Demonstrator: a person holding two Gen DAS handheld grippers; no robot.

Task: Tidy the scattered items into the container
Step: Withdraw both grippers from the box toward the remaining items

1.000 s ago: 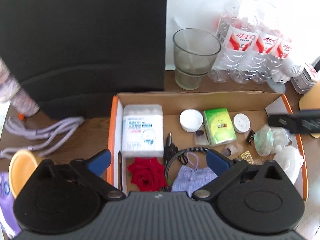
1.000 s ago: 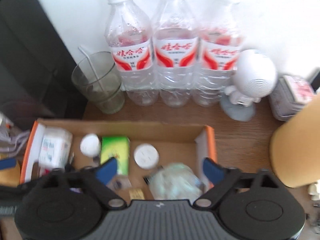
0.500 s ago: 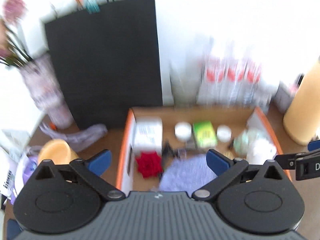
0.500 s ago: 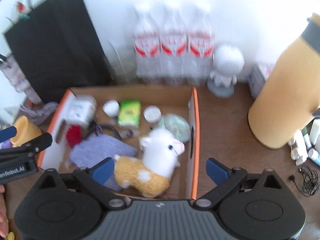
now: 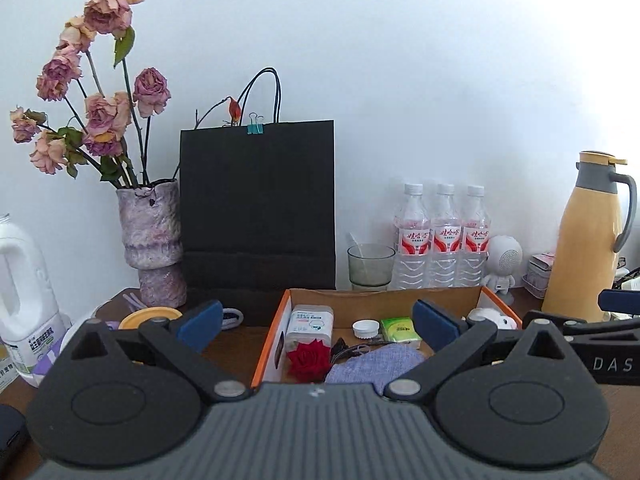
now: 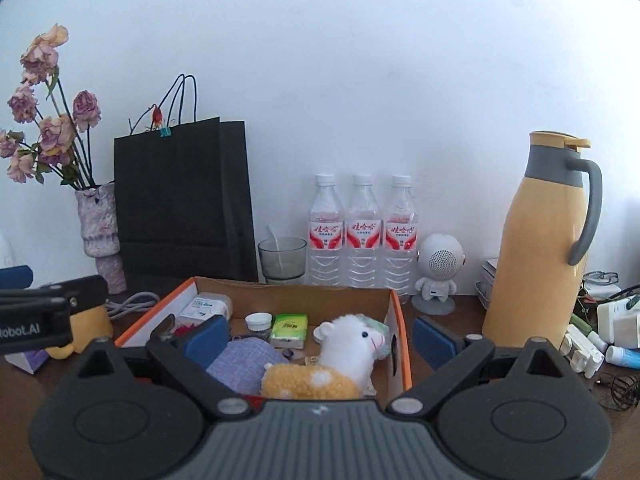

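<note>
Room: plain white wall behind a dark wooden bench [image 6: 448, 320]; daylight, soft and even.
Far edge of bench: vase of dried roses [image 5: 154, 240] at far left, black paper bag [image 5: 258, 216] beside it, then a glass [image 6: 282, 260], three water bottles [image 6: 362, 236], a small white robot figure [image 6: 438, 272] and a yellow thermos jug [image 6: 540, 240] at the right.
Container: cardboard box [image 6: 394, 320] with orange edges, in the middle of the bench, open on top.
Inside the box: plush alpaca [image 6: 340, 356] at the near right, lavender cloth pouch [image 6: 244, 360] beside it, green tissue pack [image 6: 288, 330], white cap [image 6: 258, 321], white plastic case [image 5: 312, 322], red rose [image 5: 308, 358].
Left tool [image 5: 316, 322]: jaws apart, holding nothing, raised near the box's left side.
Right tool [image 6: 320, 336]: jaws apart, holding nothing, raised in front of the box.
Still outside: small white tubes and bottles [image 6: 580, 344] and a tangle of thin wire [image 6: 618, 392] at the right; yellow cup [image 5: 150, 317] and lavender cord [image 6: 128, 304] at the left.
Progress, as judged: most items look packed; the loose bits on either side may remain.
Risk, right: reaching for the tubes could clip the tall jug, which stands just beside them.
Risk, wire: thin strands may slip between the jaws or drag neighbours along.
Risk, box: the alpaca sits high and could be pushed out by another drop.
</note>
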